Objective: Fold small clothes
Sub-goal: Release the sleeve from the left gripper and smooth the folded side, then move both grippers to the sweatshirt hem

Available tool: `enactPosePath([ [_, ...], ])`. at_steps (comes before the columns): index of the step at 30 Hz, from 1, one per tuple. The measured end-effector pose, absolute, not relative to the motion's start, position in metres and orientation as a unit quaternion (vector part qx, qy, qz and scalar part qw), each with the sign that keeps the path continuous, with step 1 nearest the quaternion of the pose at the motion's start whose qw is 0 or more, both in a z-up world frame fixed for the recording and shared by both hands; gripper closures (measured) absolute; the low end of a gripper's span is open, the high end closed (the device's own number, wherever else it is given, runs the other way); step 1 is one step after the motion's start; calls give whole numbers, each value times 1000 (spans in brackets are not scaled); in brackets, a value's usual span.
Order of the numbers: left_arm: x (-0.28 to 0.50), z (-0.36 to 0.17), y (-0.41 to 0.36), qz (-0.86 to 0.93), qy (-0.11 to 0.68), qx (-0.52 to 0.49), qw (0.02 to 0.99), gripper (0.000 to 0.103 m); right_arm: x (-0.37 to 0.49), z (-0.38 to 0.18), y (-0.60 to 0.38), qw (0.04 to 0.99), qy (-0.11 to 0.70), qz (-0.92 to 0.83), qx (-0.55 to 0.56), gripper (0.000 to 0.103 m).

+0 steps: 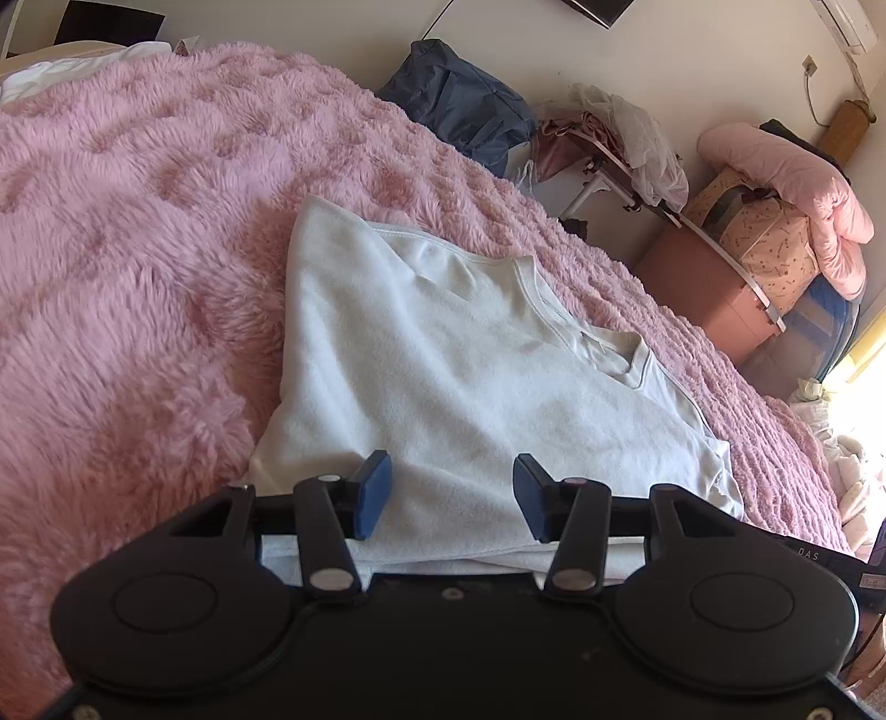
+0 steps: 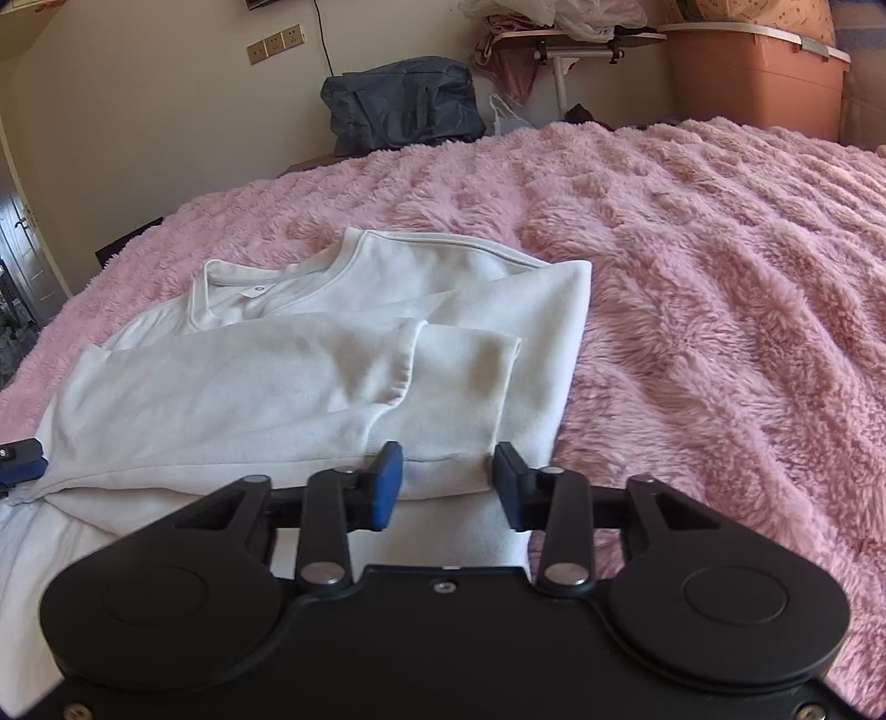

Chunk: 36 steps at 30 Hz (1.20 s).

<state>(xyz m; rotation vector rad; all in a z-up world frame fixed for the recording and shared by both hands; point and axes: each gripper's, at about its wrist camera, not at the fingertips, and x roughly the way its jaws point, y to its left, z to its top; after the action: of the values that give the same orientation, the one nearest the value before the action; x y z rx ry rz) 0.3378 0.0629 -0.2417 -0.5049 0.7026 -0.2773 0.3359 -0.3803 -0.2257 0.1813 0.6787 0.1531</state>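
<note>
Both grippers point forward and downward over the near edge of a bed. The left gripper (image 1: 452, 495) has its jaws spread apart, nothing between them; they hang over the near hem of a white sweatshirt (image 1: 443, 376). The right gripper (image 2: 447, 482) has its jaws narrower but still parted, the 2 blue pads (image 2: 387, 484) standing either side of a folded sleeve cuff at the near hem; whether they touch the cloth I cannot tell, and no pinch shows.

The bed is covered by a fluffy pink blanket (image 2: 692, 310). Beyond it, by the cream wall, sit a dark blue bag (image 2: 404, 108), a small folding table (image 2: 559, 41) heaped with cloth and clear plastic, and an orange-brown storage bin (image 2: 753, 83). A pink quilt (image 1: 797, 188) is piled on patterned bags at the far right in the left view.

The sweatshirt lies flat on the blanket, neckline toward the far side, both sleeves folded in across its body, its near hem directly below both sets of jaws.
</note>
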Motion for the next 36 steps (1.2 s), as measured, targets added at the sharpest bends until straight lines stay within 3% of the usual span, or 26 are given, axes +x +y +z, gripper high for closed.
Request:
enactPosePath([
  [2,338,-240,62,-132,341,-242,899,52,335,-225,-380,935,336,73,84,90],
  [8,333,-240,63,-126,359,-211,900,51,311,-210,-389,941,320,70,89,94],
  [13,331,-243,64,-124,377,-195,897,51,303,-231,-386,930,353,68,72,96],
  [18,333,-214,58,-142,350,-189,906,52,302,-226,-385,929,357,39,85,95],
  [20,343,-203,53,-148,337,-180,912,51,297,-215,-381,939,334,27,71,89],
  [27,390,-203,40,-118,341,-181,915,51,321,-193,-357,959,266,60,72,89],
  [36,407,-240,56,-87,376,-233,893,50,357,-234,-353,945,326,21,31,89],
])
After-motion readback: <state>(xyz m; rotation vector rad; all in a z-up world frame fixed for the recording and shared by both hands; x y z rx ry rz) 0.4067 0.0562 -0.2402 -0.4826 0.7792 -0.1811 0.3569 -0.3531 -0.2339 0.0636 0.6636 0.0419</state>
